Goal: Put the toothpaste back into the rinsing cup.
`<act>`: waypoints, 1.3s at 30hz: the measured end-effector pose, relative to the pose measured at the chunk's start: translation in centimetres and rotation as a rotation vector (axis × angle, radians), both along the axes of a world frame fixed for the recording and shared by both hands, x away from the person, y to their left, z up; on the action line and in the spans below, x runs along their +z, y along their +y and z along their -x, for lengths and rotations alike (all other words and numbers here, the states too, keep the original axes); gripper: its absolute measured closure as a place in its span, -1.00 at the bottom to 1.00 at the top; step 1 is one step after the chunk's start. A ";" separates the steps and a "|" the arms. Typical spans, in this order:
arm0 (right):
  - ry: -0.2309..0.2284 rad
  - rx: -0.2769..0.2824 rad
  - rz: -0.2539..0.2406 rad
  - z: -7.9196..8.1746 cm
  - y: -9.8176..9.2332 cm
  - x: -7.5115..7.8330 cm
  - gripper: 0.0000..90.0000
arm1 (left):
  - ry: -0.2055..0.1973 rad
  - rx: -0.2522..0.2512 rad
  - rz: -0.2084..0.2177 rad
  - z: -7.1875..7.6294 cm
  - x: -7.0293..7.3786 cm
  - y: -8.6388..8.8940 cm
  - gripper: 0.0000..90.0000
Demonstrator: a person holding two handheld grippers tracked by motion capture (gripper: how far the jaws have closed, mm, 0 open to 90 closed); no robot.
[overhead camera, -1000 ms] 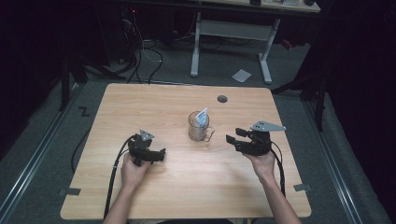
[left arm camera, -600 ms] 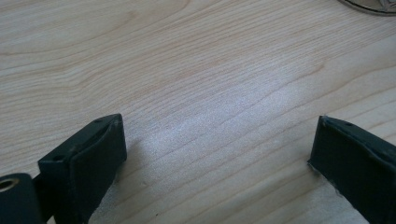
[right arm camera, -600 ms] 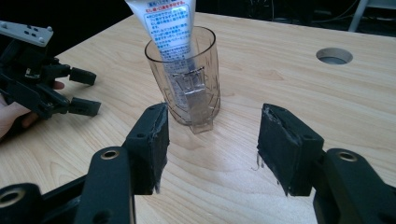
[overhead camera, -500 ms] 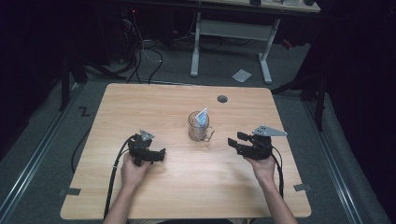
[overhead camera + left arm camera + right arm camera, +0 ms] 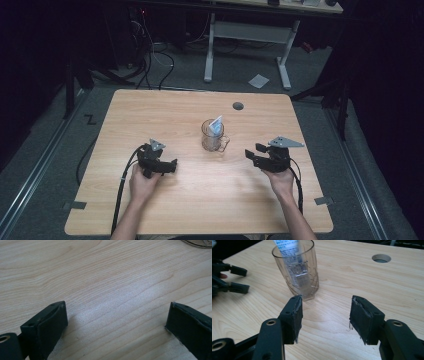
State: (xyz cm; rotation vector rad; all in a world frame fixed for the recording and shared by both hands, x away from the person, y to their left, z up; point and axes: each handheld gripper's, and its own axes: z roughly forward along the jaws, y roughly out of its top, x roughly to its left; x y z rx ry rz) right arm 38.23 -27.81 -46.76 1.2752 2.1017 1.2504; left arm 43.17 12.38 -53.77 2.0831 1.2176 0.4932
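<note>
Both claws low and level, left claw [image 5: 172, 166] and right claw [image 5: 251, 154] agape, empty.

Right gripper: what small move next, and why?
Probably ease the right gripper forward toward the clear cup. Its jaws stand open with nothing between them, and the cup, with a tube standing in it, sits just ahead and apart from the pads.

A pale wooden table [image 5: 165, 107] stands on grey carpet [image 5: 45, 165] in a dim room; behind it, a white-legged desk [image 5: 247, 35] and tangled cables [image 5: 150, 55].
</note>
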 end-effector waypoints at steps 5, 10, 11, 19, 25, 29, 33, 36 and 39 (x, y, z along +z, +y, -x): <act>0.008 -0.019 0.015 -0.2 -0.2 -0.6 -0.03 | 0.000 0.000 0.000 0.0 0.0 0.0 -0.91; 0.026 -0.034 0.015 -0.5 -0.4 -1.3 -0.03 | 0.000 0.000 0.000 0.0 0.0 0.0 -0.91; 0.031 -0.038 0.016 -0.6 -0.4 -1.4 -0.03 | 0.000 0.000 0.000 0.0 0.0 0.0 -0.91; 0.052 -0.047 0.010 -0.9 -0.6 -2.1 -0.03 | 0.000 0.000 0.000 0.0 0.0 0.0 -0.91; 0.063 -0.056 0.014 -1.2 -0.6 -2.6 -0.03 | 0.000 0.000 0.000 0.0 0.0 0.0 -0.91; 0.072 -0.071 0.021 -1.4 -0.7 -3.1 -0.03 | 0.000 0.000 0.000 0.0 0.0 0.0 -0.91; 0.078 -0.082 0.020 -1.6 -0.9 -3.5 -0.03 | 0.000 0.000 0.000 0.0 0.0 0.0 -0.91; 0.080 -0.091 0.015 -1.7 -0.9 -3.8 -0.03 | 0.000 0.000 0.000 0.0 0.0 0.0 -0.91; 0.083 -0.093 0.019 -1.8 -0.8 -4.0 -0.03 | 0.000 0.001 0.001 0.0 0.0 0.0 -0.91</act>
